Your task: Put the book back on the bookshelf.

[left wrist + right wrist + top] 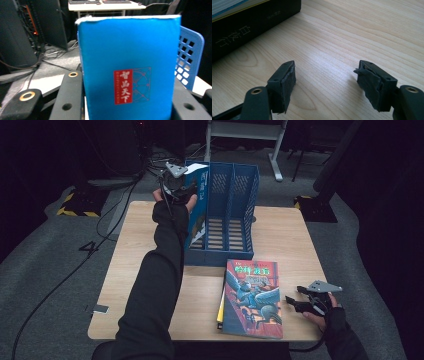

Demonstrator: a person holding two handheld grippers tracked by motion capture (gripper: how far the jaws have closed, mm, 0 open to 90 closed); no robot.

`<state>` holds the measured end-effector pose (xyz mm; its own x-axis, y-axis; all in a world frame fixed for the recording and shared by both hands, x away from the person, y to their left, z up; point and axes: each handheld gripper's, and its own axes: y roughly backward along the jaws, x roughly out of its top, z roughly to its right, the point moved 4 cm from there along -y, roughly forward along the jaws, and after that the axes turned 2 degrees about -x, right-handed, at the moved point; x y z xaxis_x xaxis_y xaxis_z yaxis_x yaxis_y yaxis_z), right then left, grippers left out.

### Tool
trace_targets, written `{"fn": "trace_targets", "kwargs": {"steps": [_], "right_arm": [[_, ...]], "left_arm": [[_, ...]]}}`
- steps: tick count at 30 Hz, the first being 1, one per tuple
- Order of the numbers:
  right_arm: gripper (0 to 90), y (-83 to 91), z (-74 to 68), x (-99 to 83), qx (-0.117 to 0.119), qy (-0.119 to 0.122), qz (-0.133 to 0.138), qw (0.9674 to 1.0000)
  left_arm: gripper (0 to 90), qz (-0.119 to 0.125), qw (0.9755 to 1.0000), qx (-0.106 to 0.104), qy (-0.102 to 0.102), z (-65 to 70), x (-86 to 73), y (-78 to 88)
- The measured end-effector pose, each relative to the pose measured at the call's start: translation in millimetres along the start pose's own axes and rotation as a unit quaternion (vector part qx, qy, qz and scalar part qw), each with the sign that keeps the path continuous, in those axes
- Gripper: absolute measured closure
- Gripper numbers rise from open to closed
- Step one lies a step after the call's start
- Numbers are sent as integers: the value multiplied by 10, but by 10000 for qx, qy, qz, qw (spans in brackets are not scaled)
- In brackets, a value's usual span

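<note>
High view. Left gripper [176, 184]: raised at the far left corner of the blue plastic three-slot file rack [231, 215], clamped on the top edge of a bright blue paperback book [196, 205]. The book stands upright, long axis vertical, lower end inside or at the mouth of the rack's leftmost slot; which of the two I cannot tell. Right gripper [295, 303]: resting low at the near right of the pale wooden table [145, 250], jaws apart, holding nothing. Illustrated paperback with red border [253, 297]: lies flat on a small stack just left of the right gripper, long axis running away from the person.

Left gripper view. The blue book [128, 75] sits between the black jaws, cover facing the camera, red label near the middle; a perforated rack wall [188, 60] stands just behind on the right.

Right gripper view. Jaws wide over bare wood [352, 37], pads touching nothing. Black book spine [249, 27] at upper left, near but apart.

Judgement: the move turns on lowering the upright book straight down its long axis into the slot beneath; the left hand alone is placed for this.
</note>
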<state>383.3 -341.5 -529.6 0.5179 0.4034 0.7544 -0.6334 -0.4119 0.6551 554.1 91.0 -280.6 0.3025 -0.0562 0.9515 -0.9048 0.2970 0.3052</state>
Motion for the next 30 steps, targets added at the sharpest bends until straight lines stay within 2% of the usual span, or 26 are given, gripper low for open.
{"fn": "trace_targets", "kwargs": {"steps": [3,5,10,12,18,21,23,26,30], "right_arm": [[315,0,0,0,4,8,1,10000],[315,1,-1,-1,15,31,0,10000],[314,0,-3,0,10,33,2,10000],[314,0,-4,-1,13,29,2,10000],[315,-6,-3,6,17,27,4,10000],[316,-4,-15,6,17,39,6,10000],[314,-8,-14,8,30,35,5,10000],[314,-10,-12,9,48,41,4,10000],[315,-16,-13,15,39,68,8,10000]], "left_arm": [[603,51,10000,-47,48,8,-6,-23],[602,121,9997,-179,120,16,-35,-70],[596,221,9990,-208,314,-19,-192,-242],[597,315,9986,-198,368,-35,-204,-273],[597,122,9997,-145,183,-43,-174,-415],[596,77,9996,-65,257,-65,-181,-532],[595,104,9994,-97,299,-60,-213,-584],[592,-14,9998,-92,198,-64,-265,-631],[589,-43,9995,-51,311,-116,-391,-649]]}}
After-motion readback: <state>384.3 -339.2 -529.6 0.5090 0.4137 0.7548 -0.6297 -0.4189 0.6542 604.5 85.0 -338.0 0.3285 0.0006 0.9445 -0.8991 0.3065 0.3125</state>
